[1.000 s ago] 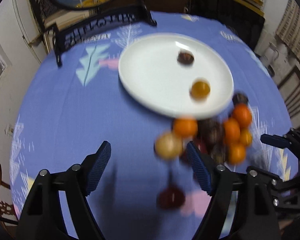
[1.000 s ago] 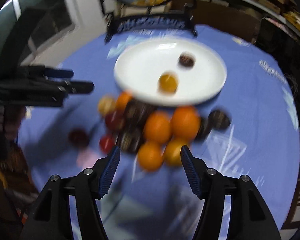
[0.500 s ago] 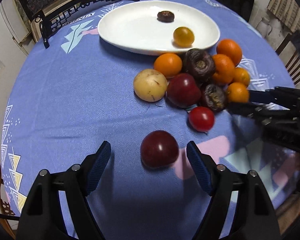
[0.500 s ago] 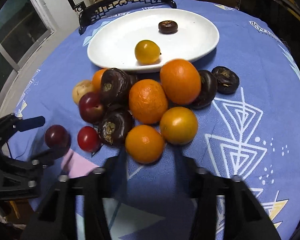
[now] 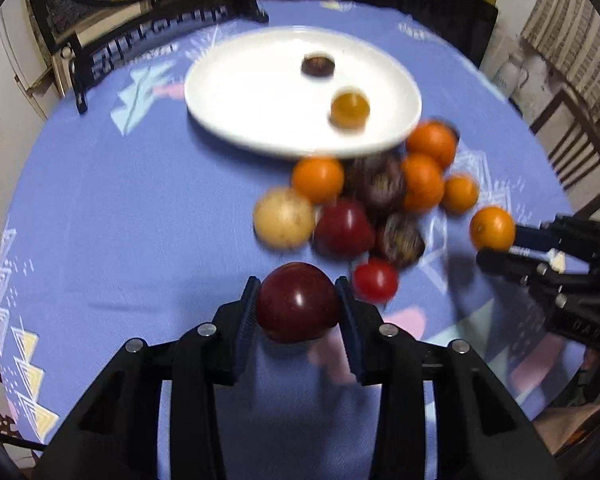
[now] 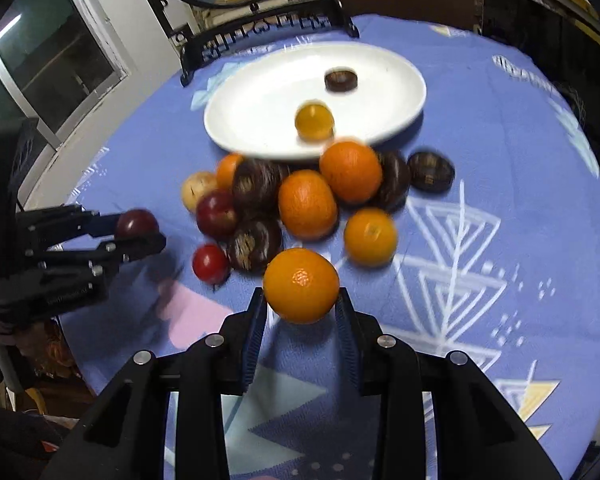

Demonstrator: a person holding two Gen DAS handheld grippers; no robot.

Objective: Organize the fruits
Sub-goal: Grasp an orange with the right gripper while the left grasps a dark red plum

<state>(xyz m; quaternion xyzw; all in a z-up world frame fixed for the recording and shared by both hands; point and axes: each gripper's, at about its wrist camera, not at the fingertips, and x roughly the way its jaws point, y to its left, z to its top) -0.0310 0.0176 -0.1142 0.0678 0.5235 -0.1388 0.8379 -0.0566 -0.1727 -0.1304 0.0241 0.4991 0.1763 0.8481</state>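
The left gripper point(image 5: 298, 308), its jaws just having closed, clamps a dark red plum point(image 5: 298, 307) at the near side of the fruit pile point(image 6: 300, 200). The right gripper point(image 6: 302, 300) pinches an orange point(image 6: 301, 285) tight on the pile's near edge. Beyond them, the white plate point(image 6: 260, 104) holds a yellow fruit point(image 6: 314, 121) and a dark brown one point(image 6: 341, 80).

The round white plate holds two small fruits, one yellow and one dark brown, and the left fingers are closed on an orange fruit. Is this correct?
Not fully. The round white plate does hold the yellow fruit and the dark brown fruit, but the left wrist view shows the left gripper closed on a dark red round fruit, not an orange one.
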